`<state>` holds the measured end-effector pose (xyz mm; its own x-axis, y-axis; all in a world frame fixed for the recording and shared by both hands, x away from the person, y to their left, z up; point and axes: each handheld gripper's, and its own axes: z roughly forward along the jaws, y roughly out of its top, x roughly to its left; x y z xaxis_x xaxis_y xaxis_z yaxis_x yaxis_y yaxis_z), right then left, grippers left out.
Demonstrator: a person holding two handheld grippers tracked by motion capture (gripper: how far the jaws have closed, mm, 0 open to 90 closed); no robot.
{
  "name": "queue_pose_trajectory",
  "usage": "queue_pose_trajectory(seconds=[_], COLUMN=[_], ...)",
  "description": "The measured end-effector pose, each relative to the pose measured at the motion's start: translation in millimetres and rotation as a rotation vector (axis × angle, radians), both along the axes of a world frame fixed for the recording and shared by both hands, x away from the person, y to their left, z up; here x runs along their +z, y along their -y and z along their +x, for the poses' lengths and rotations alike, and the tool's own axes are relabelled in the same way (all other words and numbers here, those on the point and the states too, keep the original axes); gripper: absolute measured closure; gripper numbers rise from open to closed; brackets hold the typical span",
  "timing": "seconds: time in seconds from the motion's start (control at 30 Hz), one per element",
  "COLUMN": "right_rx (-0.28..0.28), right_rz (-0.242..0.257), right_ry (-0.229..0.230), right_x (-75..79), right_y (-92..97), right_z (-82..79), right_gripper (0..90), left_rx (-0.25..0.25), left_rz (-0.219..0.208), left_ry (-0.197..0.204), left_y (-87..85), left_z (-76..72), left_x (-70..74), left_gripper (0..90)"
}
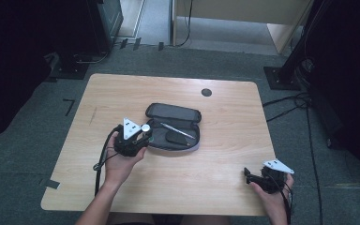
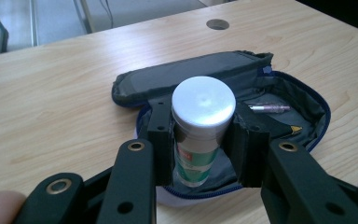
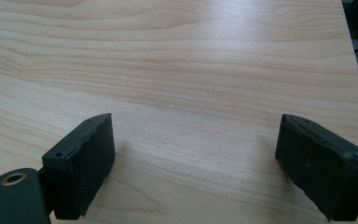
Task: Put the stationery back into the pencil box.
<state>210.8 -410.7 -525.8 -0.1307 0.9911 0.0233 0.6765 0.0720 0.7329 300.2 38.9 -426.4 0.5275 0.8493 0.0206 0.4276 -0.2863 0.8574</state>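
Silver-capped, the small bottle point(image 2: 203, 128) sits pinched upright in the left tool point(image 2: 205, 135), just above the open pouch point(image 2: 303, 100). It looks light, rigid and slick; gripping below the cap suits it. Well apart from the pouch, the right tool point(image 3: 193, 163) stands spread.

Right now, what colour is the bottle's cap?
Silver-grey cap on the bottle; clearest in the left gripper view.

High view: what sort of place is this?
Probably a lab or office recording space: a light wooden table with a round cable grommet, grey carpet, black equipment stands and loose floor cables.
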Motion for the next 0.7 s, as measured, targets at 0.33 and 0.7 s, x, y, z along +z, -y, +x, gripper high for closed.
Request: queue_pose_trajectory(seconds=[0.33,0.7], right_rx=[0.000,0.000], right_rz=[0.001,-0.001], right_ry=[0.000,0.001], right_x=[0.0,0.1], right_y=[0.0,-0.1], right_z=[0.0,-0.2], right_gripper=[11.5,11.7], left_rx=[0.017,-0.045], left_rz=[0.137,-0.077], left_ry=[0.050,-0.084], left_y=[19.4,19.4], left_z=[6.7,12.2], left_x=[-20.0,-29.8], left_gripper=[66.0,65.9])
